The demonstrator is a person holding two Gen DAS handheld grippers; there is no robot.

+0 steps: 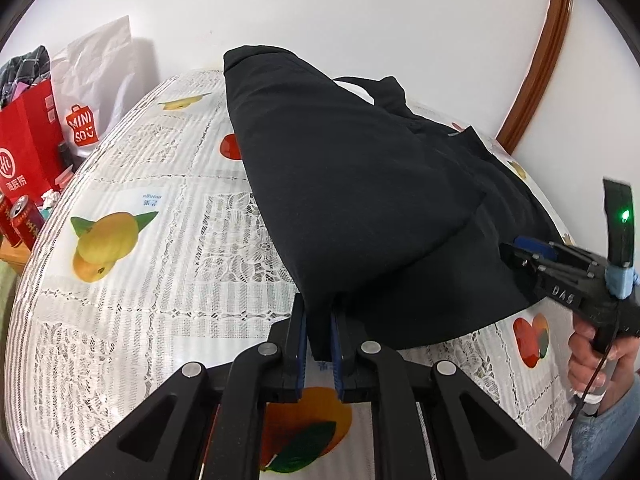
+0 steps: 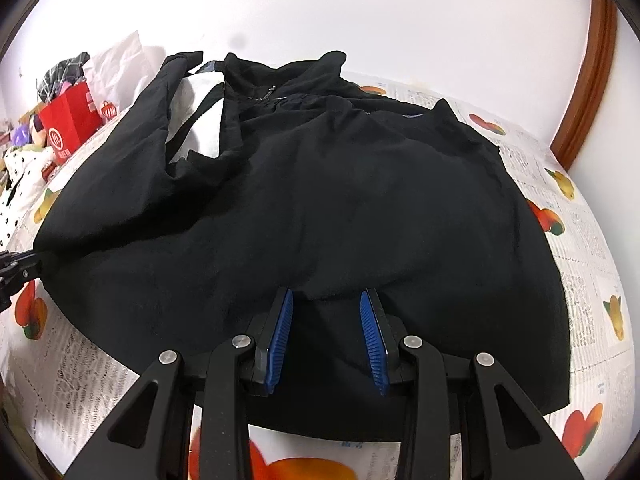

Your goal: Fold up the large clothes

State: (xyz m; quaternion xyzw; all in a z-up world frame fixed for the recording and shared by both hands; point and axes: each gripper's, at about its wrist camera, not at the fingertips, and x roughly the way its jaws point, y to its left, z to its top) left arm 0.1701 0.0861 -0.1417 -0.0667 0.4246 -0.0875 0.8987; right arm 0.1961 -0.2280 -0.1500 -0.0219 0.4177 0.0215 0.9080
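A large black garment [image 1: 360,184] lies on a table with a fruit-print lace cloth [image 1: 168,240]. My left gripper [image 1: 319,320] is shut on a corner of the garment and lifts that side up off the table. My right gripper [image 2: 327,300] is open, its blue pads [image 2: 280,336] resting on the garment's near hem with cloth between them. In the right wrist view the garment [image 2: 360,208] spreads wide, with a collar and zip at the far side. The right gripper also shows at the right of the left wrist view [image 1: 516,246].
Red paper bags [image 1: 28,136] and a white MINISO bag [image 1: 92,92] stand left of the table, with red cans [image 1: 24,220] below. A white wall and a brown wooden frame [image 1: 540,60] lie behind. A spotted white cloth [image 2: 20,184] sits at far left.
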